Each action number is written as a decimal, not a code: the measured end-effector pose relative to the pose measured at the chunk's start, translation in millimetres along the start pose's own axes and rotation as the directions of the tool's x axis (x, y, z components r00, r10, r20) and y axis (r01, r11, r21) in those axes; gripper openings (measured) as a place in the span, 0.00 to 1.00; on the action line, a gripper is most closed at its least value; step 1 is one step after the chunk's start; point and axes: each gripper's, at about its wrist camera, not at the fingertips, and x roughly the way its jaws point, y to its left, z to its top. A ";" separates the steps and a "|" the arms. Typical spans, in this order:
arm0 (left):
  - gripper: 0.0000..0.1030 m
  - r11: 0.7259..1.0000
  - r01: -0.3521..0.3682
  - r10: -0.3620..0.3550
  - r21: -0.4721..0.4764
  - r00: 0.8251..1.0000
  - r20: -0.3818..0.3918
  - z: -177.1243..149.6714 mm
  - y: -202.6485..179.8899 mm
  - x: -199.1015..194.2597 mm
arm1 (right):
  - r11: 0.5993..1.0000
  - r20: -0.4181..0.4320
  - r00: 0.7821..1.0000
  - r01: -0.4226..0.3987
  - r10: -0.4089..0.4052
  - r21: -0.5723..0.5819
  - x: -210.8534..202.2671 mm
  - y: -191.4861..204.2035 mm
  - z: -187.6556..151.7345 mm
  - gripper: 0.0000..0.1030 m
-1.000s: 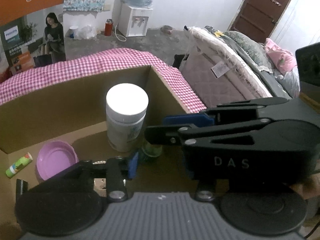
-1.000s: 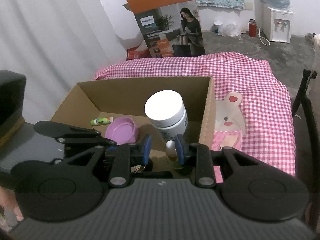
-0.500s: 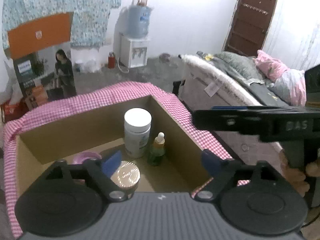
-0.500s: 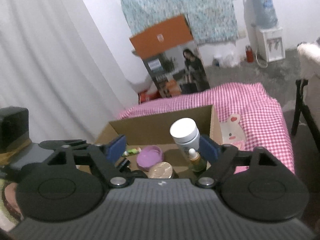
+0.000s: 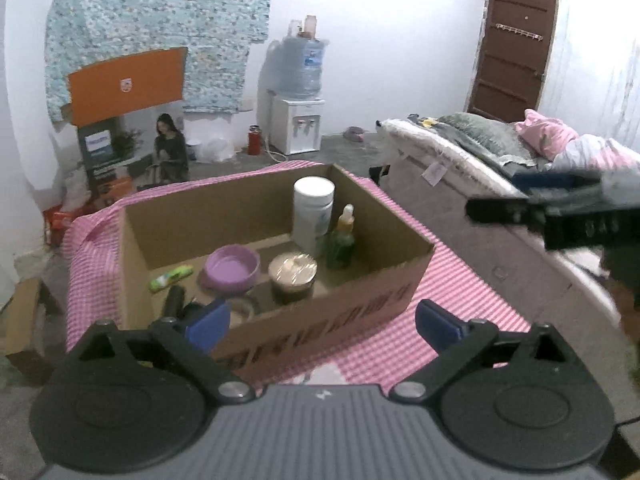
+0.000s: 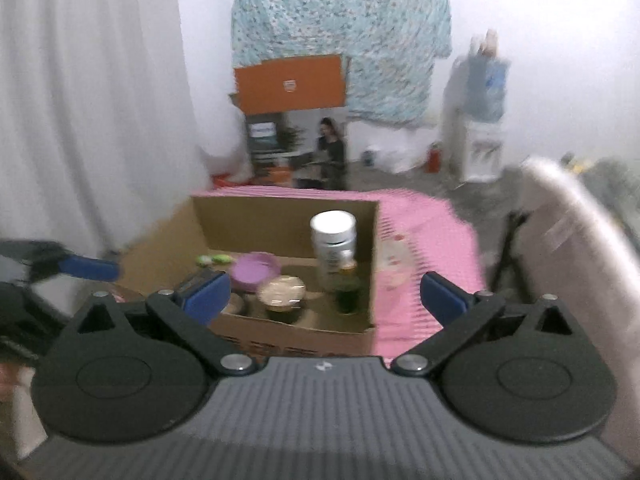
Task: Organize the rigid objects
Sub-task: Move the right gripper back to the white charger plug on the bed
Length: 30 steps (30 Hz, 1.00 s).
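Your left gripper is filling the bottom of the left wrist frame, its jaws opening wide and nothing between them; a second ago they were narrow, down inside the box beside the white jar. Your right gripper is doing the same at the bottom of its own frame: a moment earlier it was pinched around the small dropper bottle, and now its jaws are opening with only air between the blue pads. Both have backed off and risen, so the whole cardboard box is now showing at mid frame instead of only its interior. That is reading as two releases just finished, and the items left inside.

Both tools are pointing downward at the box from the near side, well apart from it. The right gripper's view is smeared, so it is likely moving as you look.

Inside the box, nearest you, the gold-lidded tin is standing at centre, with the purple bowl just left of it and the green tube further left. Behind the tin, toward the upper right of the box, the green dropper bottle is standing upright just beside the white jar.

The box is resting on the pink checked cloth. Further back, the water dispenser is standing against the wall.
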 end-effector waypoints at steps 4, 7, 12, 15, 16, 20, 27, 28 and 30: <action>0.98 0.999 -0.034 0.034 0.025 0.999 0.000 -19.5 0.1 -6.0 | 0.992 0.038 0.996 0.080 -0.076 -0.102 -9.9 21.2 2.5 0.99; 0.98 0.999 -0.032 0.032 0.026 0.999 0.000 -31.5 2.3 -7.5 | 0.991 0.041 0.997 0.063 -0.058 -0.115 -13.6 28.8 -0.1 0.99; 0.98 0.999 -0.032 0.033 0.037 0.999 -0.023 -50.3 2.2 1.6 | 0.998 0.043 0.998 -0.039 0.041 -0.049 -15.9 32.2 -19.2 0.99; 0.98 0.998 -0.043 0.045 0.053 0.998 -0.036 -62.4 0.1 11.9 | 0.993 0.003 0.994 -0.113 0.113 0.029 -2.4 31.9 -36.4 0.99; 0.98 0.997 -0.044 0.046 0.057 0.998 -0.042 -66.3 0.2 16.1 | 0.990 -0.021 0.992 -0.126 0.128 0.060 4.5 32.3 -43.0 0.99; 0.97 0.995 -0.048 0.052 0.085 0.997 -0.050 -75.9 -0.9 35.8 | 0.973 -0.085 0.978 -0.175 0.189 0.151 33.6 35.4 -64.3 0.99; 0.86 0.993 -0.034 0.044 0.115 0.995 -0.085 -85.5 0.3 72.3 | 0.933 -0.150 0.946 -0.241 0.287 0.266 80.1 40.7 -86.2 0.99; 0.83 0.993 -0.026 0.036 0.112 0.995 -0.092 -86.4 0.5 76.9 | 0.926 -0.155 0.940 -0.251 0.303 0.282 85.6 40.0 -87.3 0.99; 0.77 0.994 -0.016 0.027 0.104 0.995 -0.101 -88.0 1.5 85.4 | 0.908 -0.159 0.932 -0.263 0.327 0.326 93.7 37.5 -91.6 0.98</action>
